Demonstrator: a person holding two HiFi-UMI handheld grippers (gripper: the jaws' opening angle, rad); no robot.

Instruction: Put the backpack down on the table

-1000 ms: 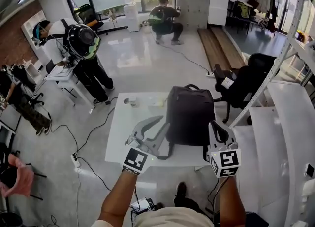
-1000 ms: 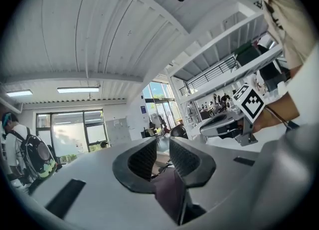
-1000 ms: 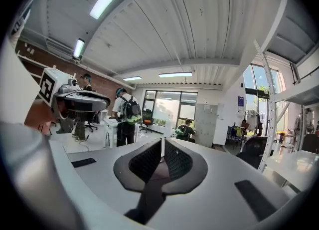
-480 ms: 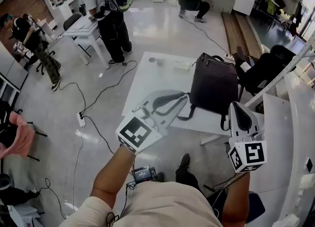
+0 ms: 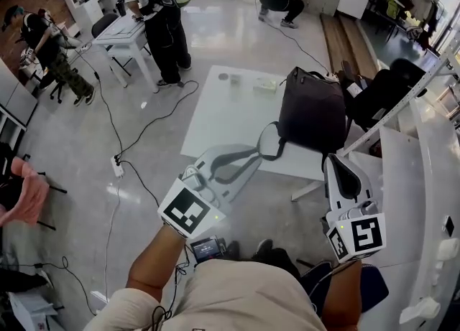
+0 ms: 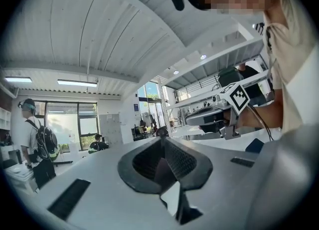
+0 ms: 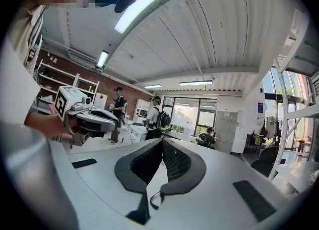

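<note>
Backpack lies, apparently flat, on the white table.

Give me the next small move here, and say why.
Probably nothing beyond lowering both grippers to rest: the black fabric backpack already lies flat on the white rectangular table. The left gripper and right gripper are both shut with nothing between their jaws, and neither touches the backpack.

Backpack matt blk cloth; table smooth wht top; floor glossy.
</note>
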